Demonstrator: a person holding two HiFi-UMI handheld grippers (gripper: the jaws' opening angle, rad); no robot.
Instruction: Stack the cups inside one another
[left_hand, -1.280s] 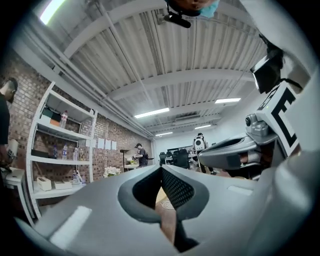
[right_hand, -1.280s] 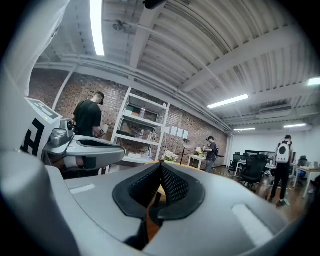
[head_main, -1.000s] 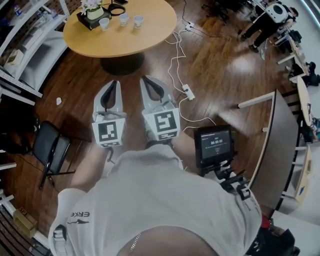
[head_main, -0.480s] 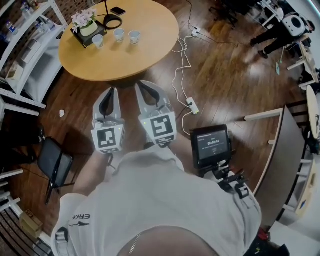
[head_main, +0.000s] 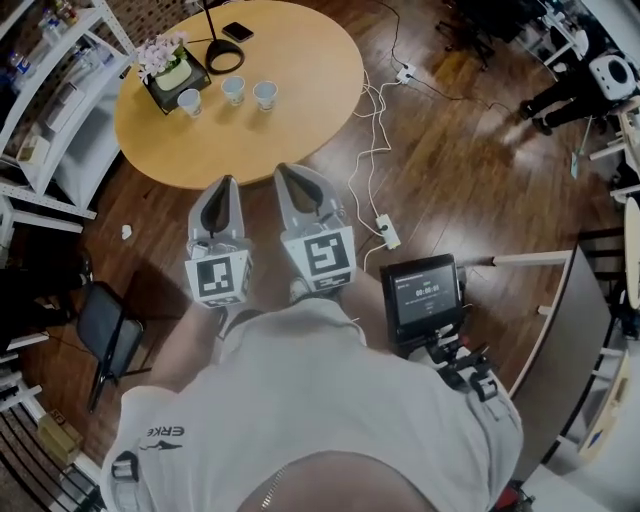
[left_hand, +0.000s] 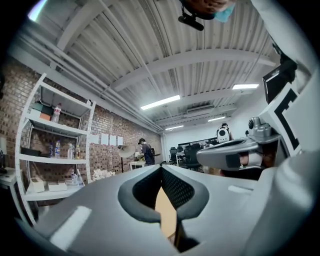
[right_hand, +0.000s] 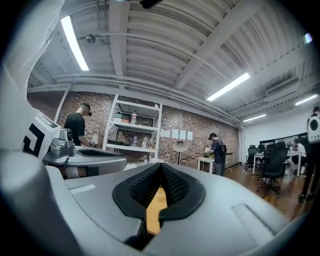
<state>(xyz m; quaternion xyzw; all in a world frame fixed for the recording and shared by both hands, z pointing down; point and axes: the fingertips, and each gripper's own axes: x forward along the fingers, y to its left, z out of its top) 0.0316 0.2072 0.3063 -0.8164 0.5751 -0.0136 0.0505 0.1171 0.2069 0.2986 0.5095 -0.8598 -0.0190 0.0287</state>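
Note:
Three small pale cups (head_main: 190, 101) (head_main: 234, 90) (head_main: 265, 95) stand apart in a row on the far left part of a round wooden table (head_main: 300, 90), seen in the head view. My left gripper (head_main: 224, 181) and right gripper (head_main: 281, 169) are held side by side, level, just short of the table's near edge and well away from the cups. Both are shut with nothing between the pads. The left gripper (left_hand: 161, 167) and the right gripper (right_hand: 161, 165) each show tips meeting, with a slice of tabletop behind them. The cups are hidden in both gripper views.
On the table behind the cups are a flower box (head_main: 165, 68), a black lamp base (head_main: 224, 57) and a phone (head_main: 238, 31). White shelves (head_main: 40, 120) stand at the left, a black chair (head_main: 105, 320) below them. Cables and a power strip (head_main: 385, 231) lie on the floor at the right.
The table and cups have slid lower and nearer in the head view as the person and both grippers moved toward the table. Both grippers stayed shut and side by side.

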